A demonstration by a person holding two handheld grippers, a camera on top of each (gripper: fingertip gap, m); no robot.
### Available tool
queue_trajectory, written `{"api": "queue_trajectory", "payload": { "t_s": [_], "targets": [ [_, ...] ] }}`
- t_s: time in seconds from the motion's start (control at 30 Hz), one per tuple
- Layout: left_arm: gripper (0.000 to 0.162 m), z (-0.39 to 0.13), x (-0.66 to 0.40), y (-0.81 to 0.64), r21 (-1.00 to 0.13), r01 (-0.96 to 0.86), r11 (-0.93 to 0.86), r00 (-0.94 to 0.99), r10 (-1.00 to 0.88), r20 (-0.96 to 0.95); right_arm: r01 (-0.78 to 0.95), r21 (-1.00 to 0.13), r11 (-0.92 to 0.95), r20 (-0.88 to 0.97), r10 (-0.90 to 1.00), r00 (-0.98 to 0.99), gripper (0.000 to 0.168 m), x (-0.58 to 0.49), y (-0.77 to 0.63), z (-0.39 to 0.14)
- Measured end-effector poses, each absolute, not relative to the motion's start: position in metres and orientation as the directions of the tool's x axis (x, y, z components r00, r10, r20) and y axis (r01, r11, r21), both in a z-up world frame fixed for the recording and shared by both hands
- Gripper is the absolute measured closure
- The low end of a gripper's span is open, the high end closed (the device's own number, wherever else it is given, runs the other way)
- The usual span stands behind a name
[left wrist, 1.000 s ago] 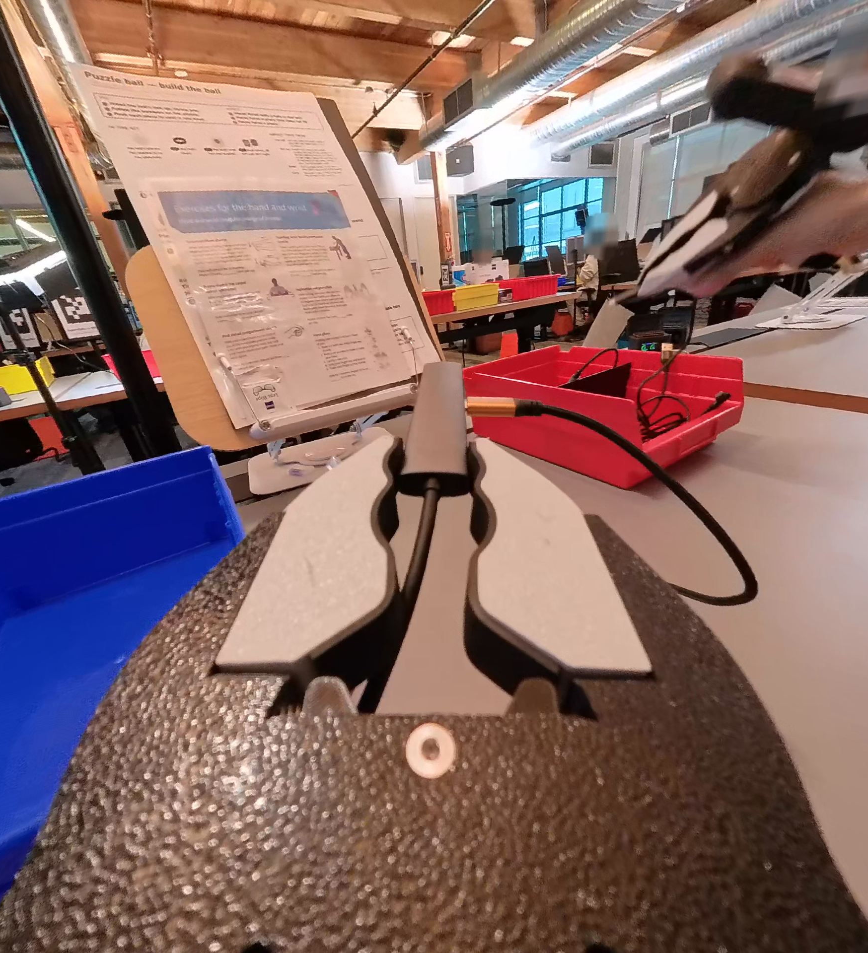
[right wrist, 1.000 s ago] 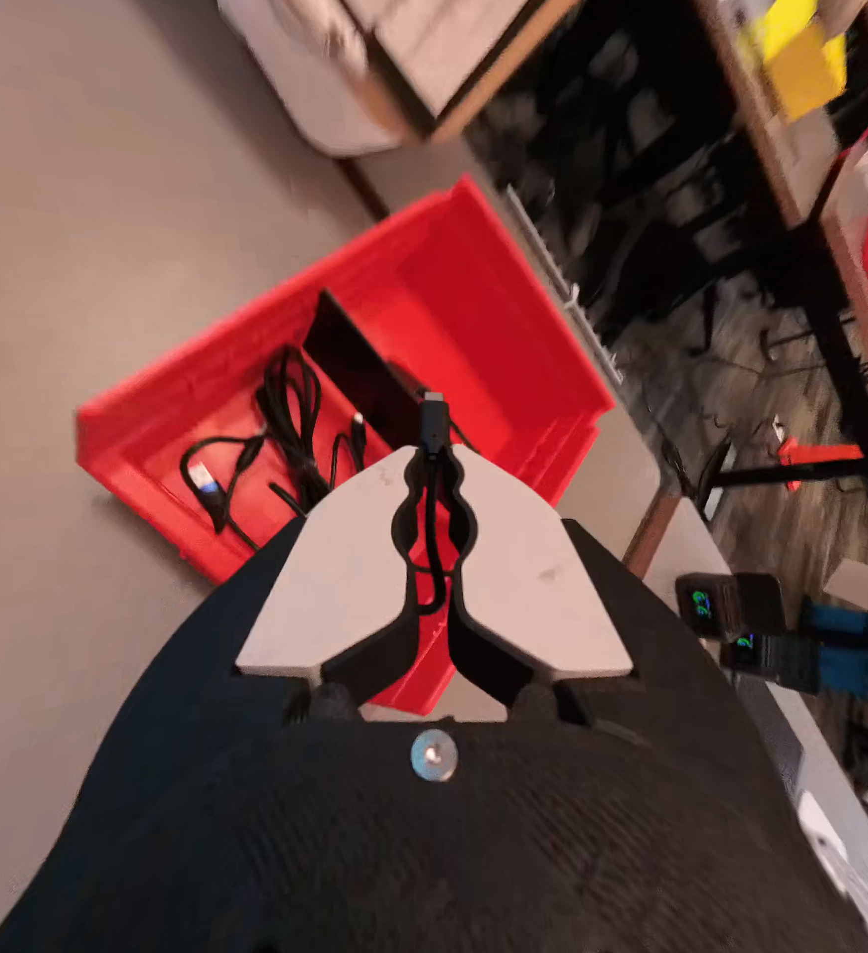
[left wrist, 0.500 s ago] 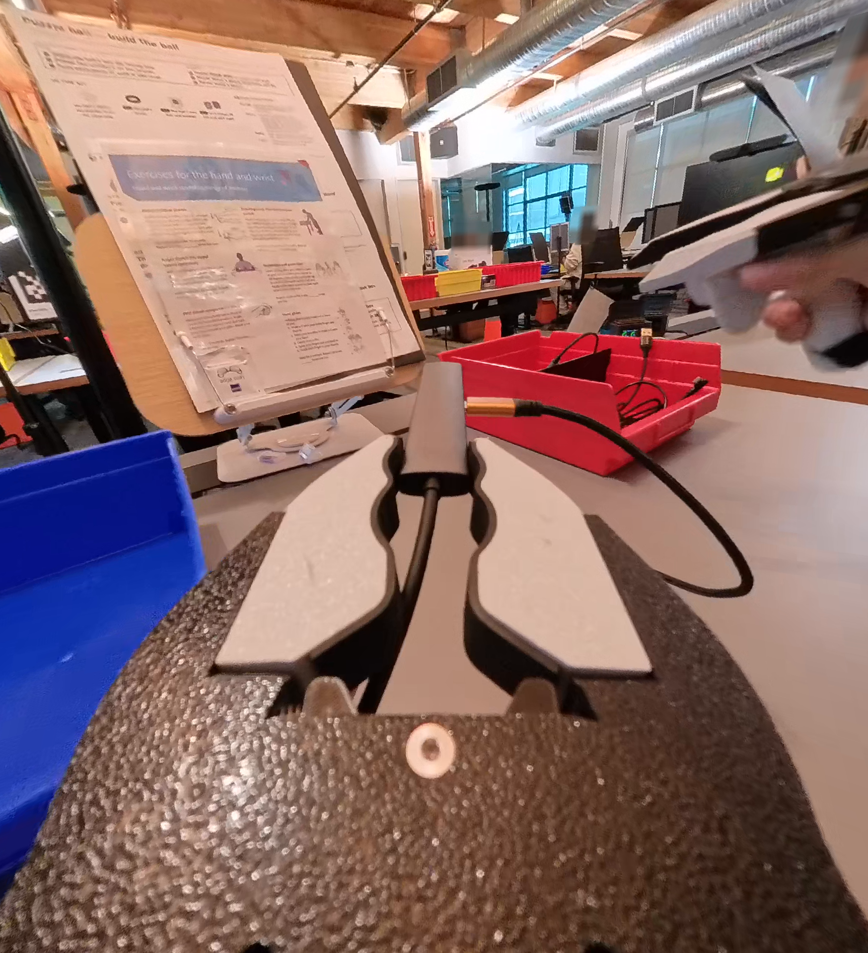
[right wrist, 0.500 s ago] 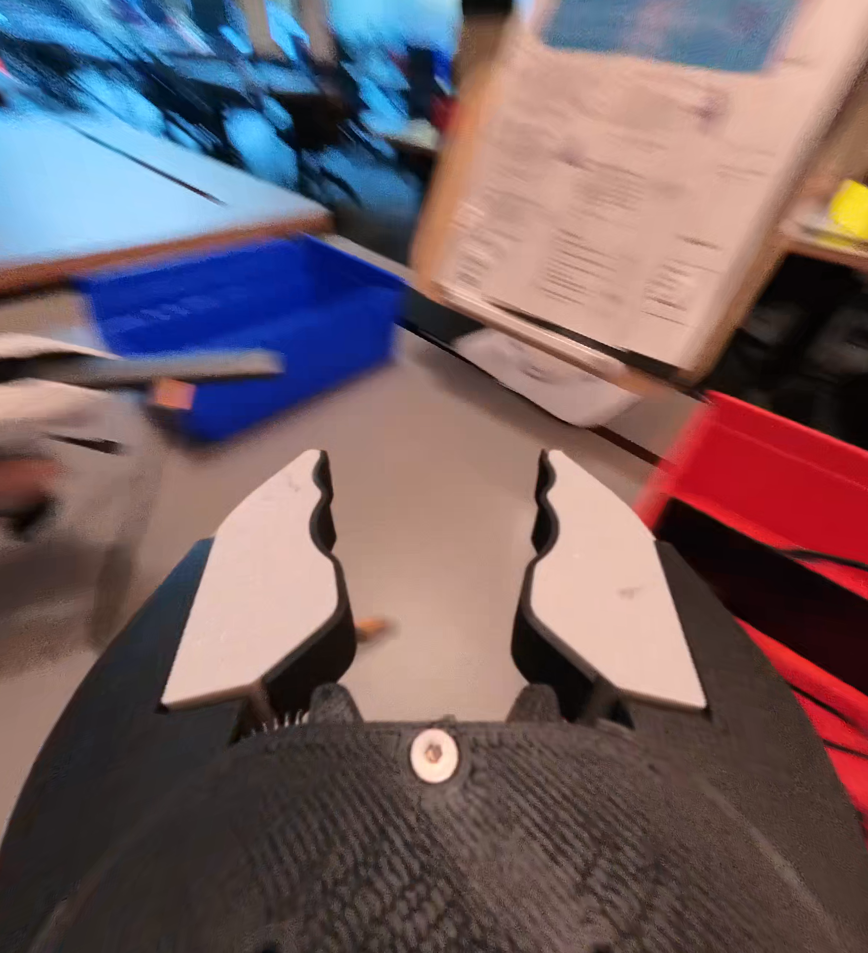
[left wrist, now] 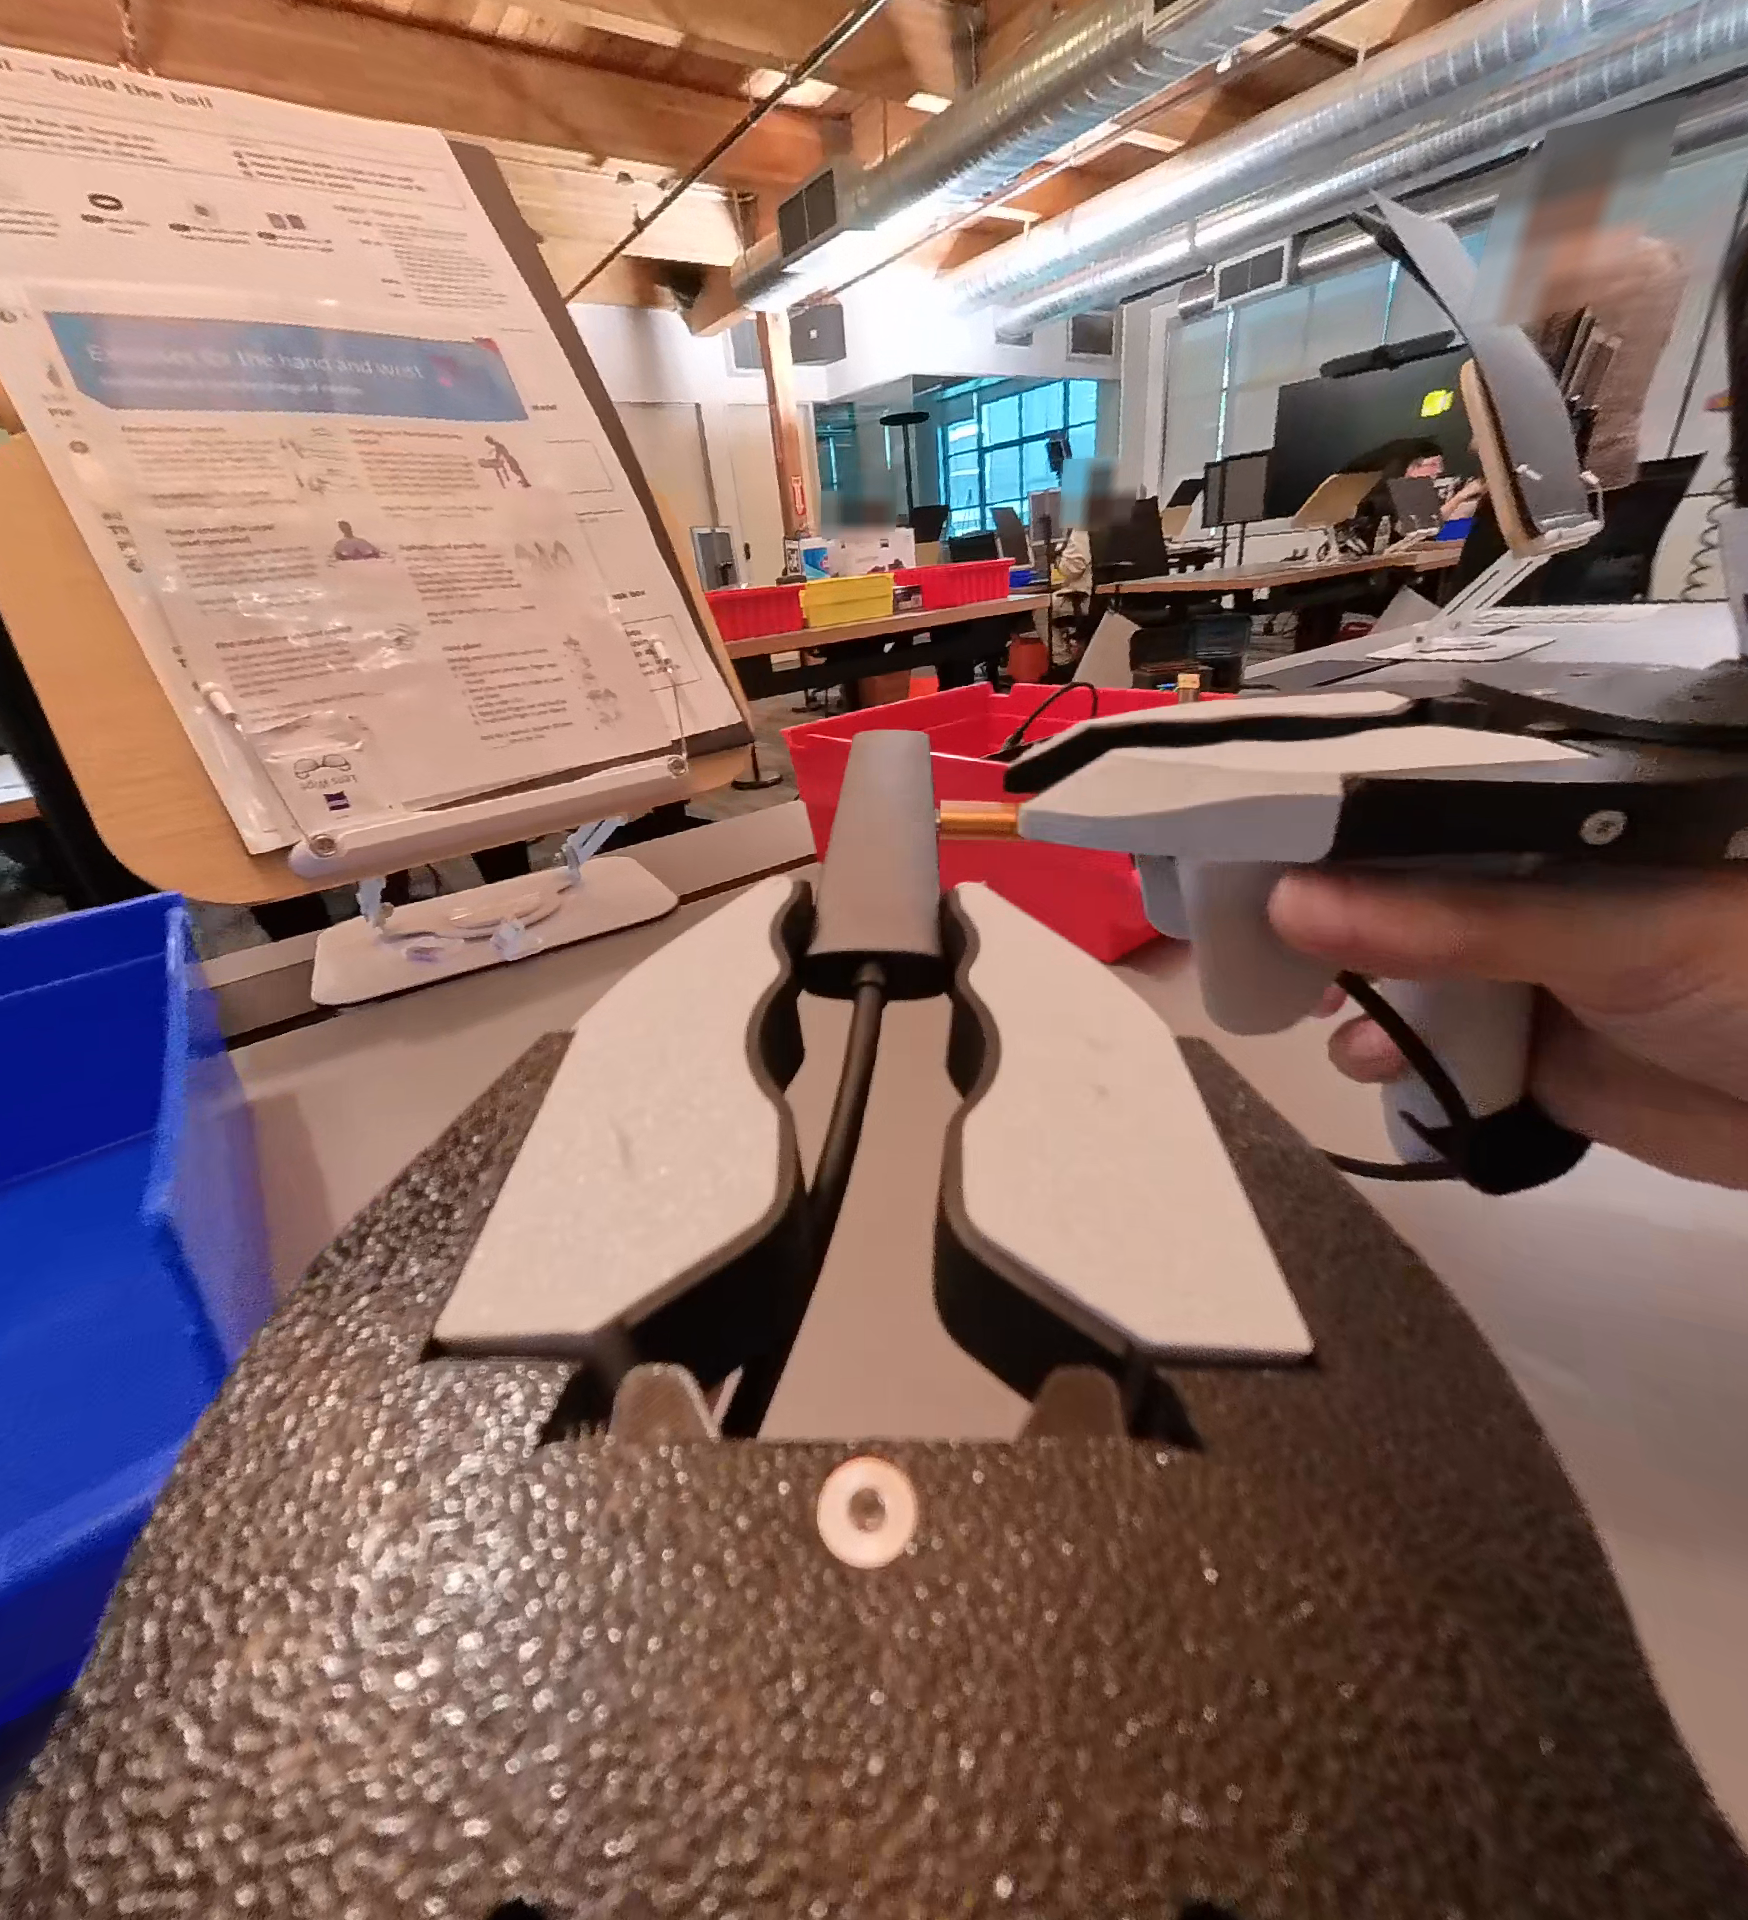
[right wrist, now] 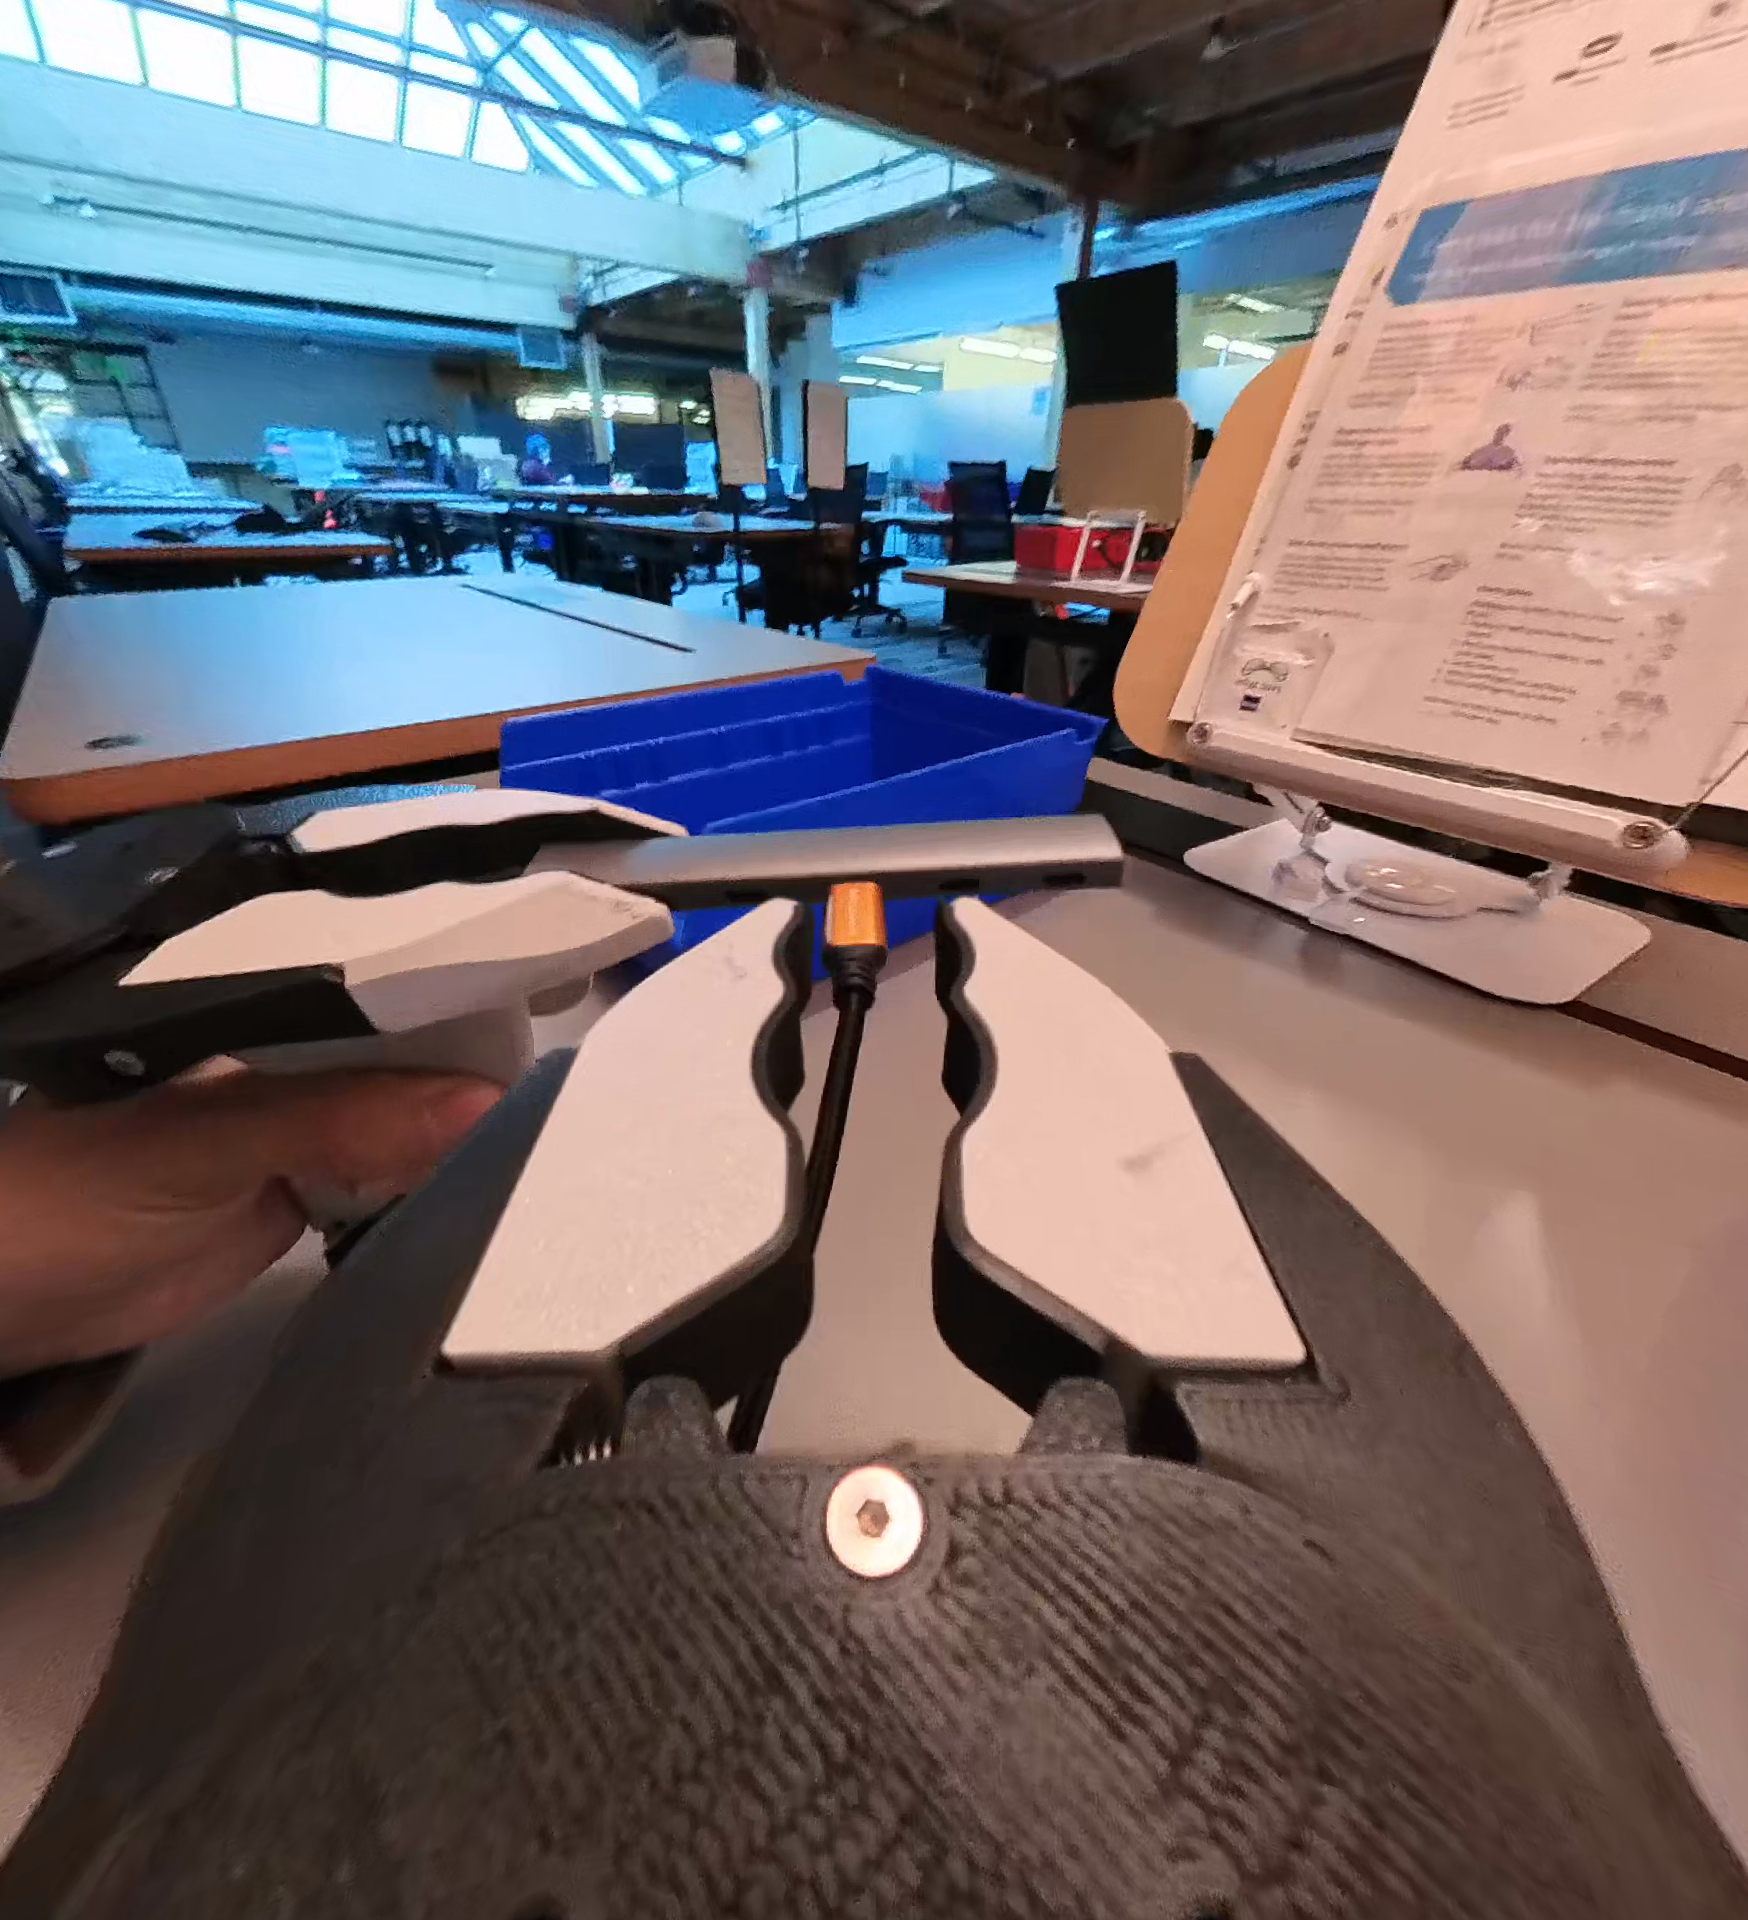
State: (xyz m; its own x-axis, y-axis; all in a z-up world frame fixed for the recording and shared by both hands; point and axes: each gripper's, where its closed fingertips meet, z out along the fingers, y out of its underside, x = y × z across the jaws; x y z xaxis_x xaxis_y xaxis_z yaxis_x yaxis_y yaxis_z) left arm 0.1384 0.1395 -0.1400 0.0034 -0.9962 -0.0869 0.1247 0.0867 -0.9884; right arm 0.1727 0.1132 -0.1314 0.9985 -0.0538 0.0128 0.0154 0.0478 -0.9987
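Note:
My left gripper (left wrist: 875,904) is shut on the near end of a slim grey hub (left wrist: 875,821) and holds it above the table, its own black lead running back between the fingers. An orange plug (left wrist: 974,824) sits in the hub's right side. My right gripper (right wrist: 870,920) is open; its fingers stand either side of the orange plug (right wrist: 854,914) with gaps showing, and the plug's black cable (right wrist: 828,1122) runs back between them. In the right wrist view, the left gripper (right wrist: 667,873) grips the hub (right wrist: 901,868) from the left. In the left wrist view, the right gripper (left wrist: 1021,795) reaches in from the right.
A blue bin (left wrist: 49,1143) stands at the left, also in the right wrist view (right wrist: 797,748). A red bin (left wrist: 1057,894) with cables lies behind the hub. A document stand (left wrist: 330,520) with printed sheets stands at the back. The grey table (left wrist: 1576,1403) extends to the right.
The right gripper let go of a black cable end over the red bin, swung over to the hub, and narrowed around the orange plug. The left gripper kept holding the hub.

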Motion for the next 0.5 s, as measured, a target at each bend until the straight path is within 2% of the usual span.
{"api": "queue_trajectory", "payload": {
  "t_s": [0.5],
  "targets": [
    [0.139,-0.139,0.140,0.128,-0.988,0.139,0.073,-0.019,-0.997,-0.076,0.010,-0.997,0.079,0.001,-0.106,0.994,0.155,0.172,0.117,-0.135]
  ]
}}
